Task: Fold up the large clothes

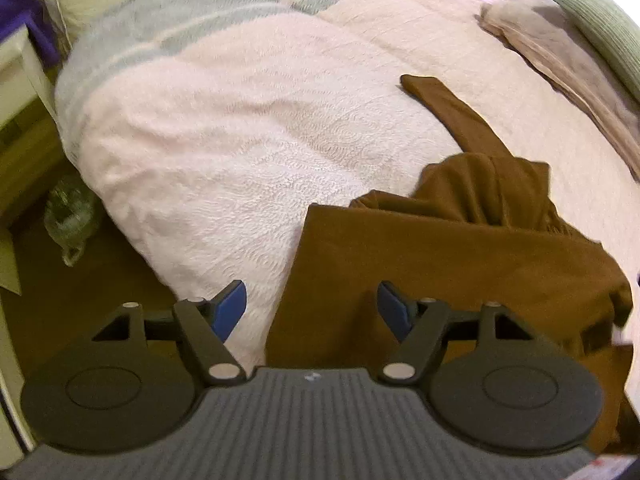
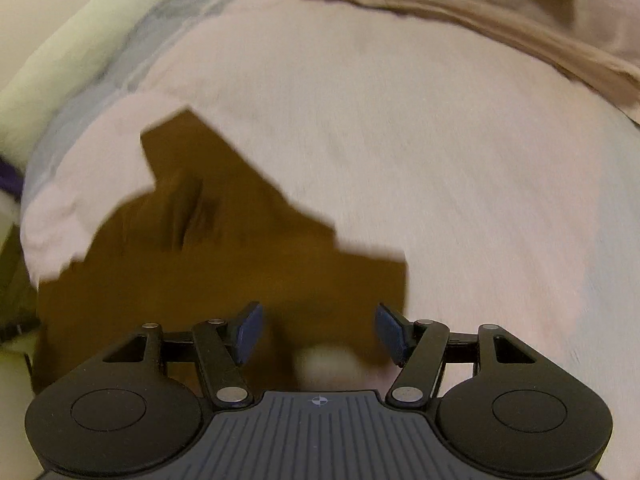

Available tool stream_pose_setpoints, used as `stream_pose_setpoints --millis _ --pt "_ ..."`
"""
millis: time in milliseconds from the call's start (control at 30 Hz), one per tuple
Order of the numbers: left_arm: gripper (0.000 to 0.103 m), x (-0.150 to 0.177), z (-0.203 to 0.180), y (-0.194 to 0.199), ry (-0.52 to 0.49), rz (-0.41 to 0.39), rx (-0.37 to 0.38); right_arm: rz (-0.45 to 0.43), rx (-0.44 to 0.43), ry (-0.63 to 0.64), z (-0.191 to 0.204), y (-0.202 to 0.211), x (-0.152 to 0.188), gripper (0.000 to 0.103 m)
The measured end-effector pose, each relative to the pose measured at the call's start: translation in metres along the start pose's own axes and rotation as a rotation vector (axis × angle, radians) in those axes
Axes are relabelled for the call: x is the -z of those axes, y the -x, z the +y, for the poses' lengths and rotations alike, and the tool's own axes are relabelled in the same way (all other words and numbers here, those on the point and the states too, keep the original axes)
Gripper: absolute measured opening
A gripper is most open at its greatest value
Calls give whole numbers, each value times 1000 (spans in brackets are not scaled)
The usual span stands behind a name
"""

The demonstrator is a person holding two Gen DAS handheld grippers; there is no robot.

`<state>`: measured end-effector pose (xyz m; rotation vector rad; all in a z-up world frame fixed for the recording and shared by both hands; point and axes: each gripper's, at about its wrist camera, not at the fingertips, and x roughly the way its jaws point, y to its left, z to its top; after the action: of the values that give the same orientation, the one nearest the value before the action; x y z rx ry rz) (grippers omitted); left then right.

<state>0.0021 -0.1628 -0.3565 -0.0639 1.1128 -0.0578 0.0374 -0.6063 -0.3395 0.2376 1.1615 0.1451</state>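
Now both my jaws stand spread, empty, over the brown garment (image 1: pixel 460 264) at the bed's (image 1: pixel 224 152) near edge, apparently part-folded.

The right gripper (image 2: pixel 316 330) hangs over the near edge of a brown garment (image 2: pixel 224 248) spread on a pink bed cover (image 2: pixel 460 168), jaws wide apart and empty. A beige garment (image 2: pixel 480 12) lies farther back.
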Motion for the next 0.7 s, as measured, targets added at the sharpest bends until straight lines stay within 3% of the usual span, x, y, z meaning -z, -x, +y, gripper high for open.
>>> stream_pose_setpoints --millis 67,200,267,300,333,433,567,700 --pt "52 1 3 -13 31 20 16 2 -26 -36 -10 -28 -21 59" --pt "43 4 5 -33 79 29 64 64 -78 -130 -37 -85 -49 59" --pt "23 3 5 -39 81 31 83 133 -148 -161 -43 -107 -49 59" --pt "16 3 3 -39 72 27 84 140 -187 -162 -43 -112 -47 24" --pt "12 4 1 -38 58 20 80 143 -211 -148 -40 -113 -47 2" --pt "7 2 -6 -25 26 -28 46 28 -244 -164 -43 -84 -41 1" --pt "5 -20 -8 8 10 -134 28 -205 -324 -332 -70 -2 -34 1" --pt "6 -62 -22 40 -55 -230 88 -437 -299 -374 -88 97 -35 1"
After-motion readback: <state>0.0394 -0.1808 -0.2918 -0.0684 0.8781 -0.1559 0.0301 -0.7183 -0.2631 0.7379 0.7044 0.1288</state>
